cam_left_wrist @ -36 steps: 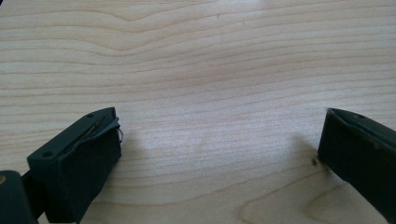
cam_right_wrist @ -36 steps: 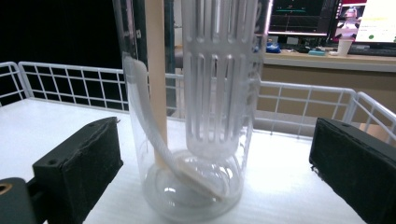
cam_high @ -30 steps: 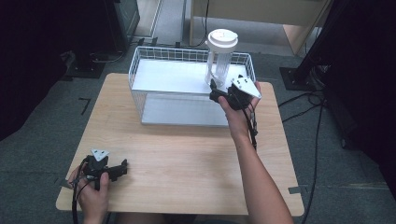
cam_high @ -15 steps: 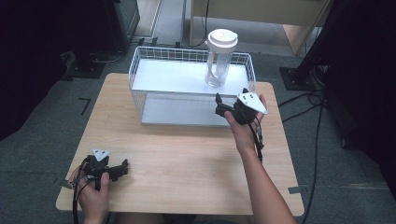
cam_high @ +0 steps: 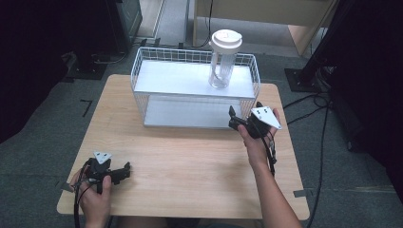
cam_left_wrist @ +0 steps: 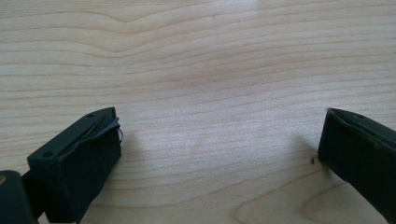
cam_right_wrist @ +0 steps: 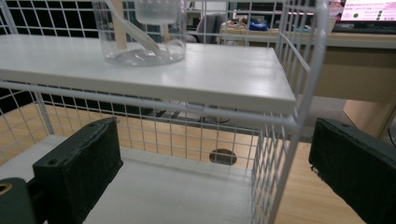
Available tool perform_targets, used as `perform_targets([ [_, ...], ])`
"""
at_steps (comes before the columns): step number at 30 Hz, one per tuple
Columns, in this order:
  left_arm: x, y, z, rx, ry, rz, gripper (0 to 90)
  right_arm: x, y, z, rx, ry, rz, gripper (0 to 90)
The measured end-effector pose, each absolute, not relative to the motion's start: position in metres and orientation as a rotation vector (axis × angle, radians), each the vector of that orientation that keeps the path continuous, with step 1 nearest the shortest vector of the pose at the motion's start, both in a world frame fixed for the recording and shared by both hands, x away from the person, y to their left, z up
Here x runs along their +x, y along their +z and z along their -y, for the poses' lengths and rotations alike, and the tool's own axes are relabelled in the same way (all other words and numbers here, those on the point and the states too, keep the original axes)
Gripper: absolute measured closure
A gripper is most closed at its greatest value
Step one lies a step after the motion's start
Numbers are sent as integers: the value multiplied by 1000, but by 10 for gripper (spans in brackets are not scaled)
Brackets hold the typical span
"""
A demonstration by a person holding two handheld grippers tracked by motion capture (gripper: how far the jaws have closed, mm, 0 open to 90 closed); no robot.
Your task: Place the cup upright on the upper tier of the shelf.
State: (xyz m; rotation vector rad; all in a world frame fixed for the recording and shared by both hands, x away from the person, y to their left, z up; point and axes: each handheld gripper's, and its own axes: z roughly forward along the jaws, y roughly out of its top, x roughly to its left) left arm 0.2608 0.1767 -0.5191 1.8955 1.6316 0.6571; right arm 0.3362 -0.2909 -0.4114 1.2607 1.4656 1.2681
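One wooden table (cam_high: 190, 156) carries a single white wire rack (cam_high: 142, 102) with two white shelves, an upper one (cam_high: 176, 78) and a lower one (cam_high: 190, 114) resting at table level. On the upper shelf, toward its right end, stands one clear plastic pitcher (cam_high: 222, 69), upright and capped by a round white lid (cam_high: 226, 40); the right gripper view catches its transparent base (cam_right_wrist: 140, 51) sitting flat on the shelf board.

Two hand-held grippers are at work. The right gripper (cam_high: 234, 119), gripped in the person's right hand (cam_high: 256, 142), hovers just in front of the rack's right front corner, below and well apart from the pitcher. Its two black jaws stand spread wide with nothing between them, and in its own view they frame the rack's corner wires (cam_right_wrist: 285, 154), with the lower shelf to one side and the table to the other. A grey three-cornered plate (cam_high: 266, 118) tops this gripper.

The left gripper (cam_high: 124, 171) sits low at the table's near left corner in the person's left hand (cam_high: 95, 199), well apart from the rack. Its jaws too are spread, empty, over bare wood grain (cam_left_wrist: 210, 93).

One cable trails from each gripper toward the table's near edge.
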Motion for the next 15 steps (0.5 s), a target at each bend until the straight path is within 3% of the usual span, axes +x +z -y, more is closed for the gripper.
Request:
perform_targets([
  [15,261,-519,-177,1896,657,-1631,0,315,-442,319,1331,1211,-1470,22],
])
